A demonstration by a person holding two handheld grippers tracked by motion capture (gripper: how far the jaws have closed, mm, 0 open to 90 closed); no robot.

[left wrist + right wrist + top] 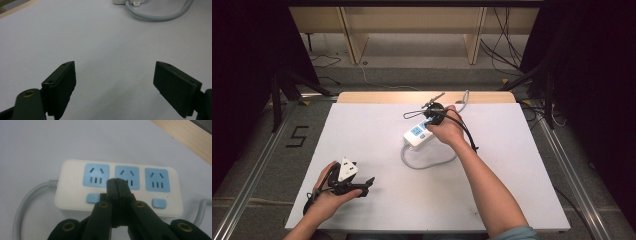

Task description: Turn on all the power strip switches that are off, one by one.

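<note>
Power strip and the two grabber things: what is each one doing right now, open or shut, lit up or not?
White power strip with three blue sockets: sockets empty, small red light glowing by the middle switch.
Grey cable: attached to the strip, lying curved on the table.
Right gripper: shut, tips over the middle switch.
Left gripper: open, holding nothing.

White power strip (75, 195) has 3 light blue socket faces and light blue switches, plus a tiny red light glowing. Its cable (155, 16) is pale grey, grippers (117, 186) are black, table sheet (377, 140) plain white-grey.
</note>
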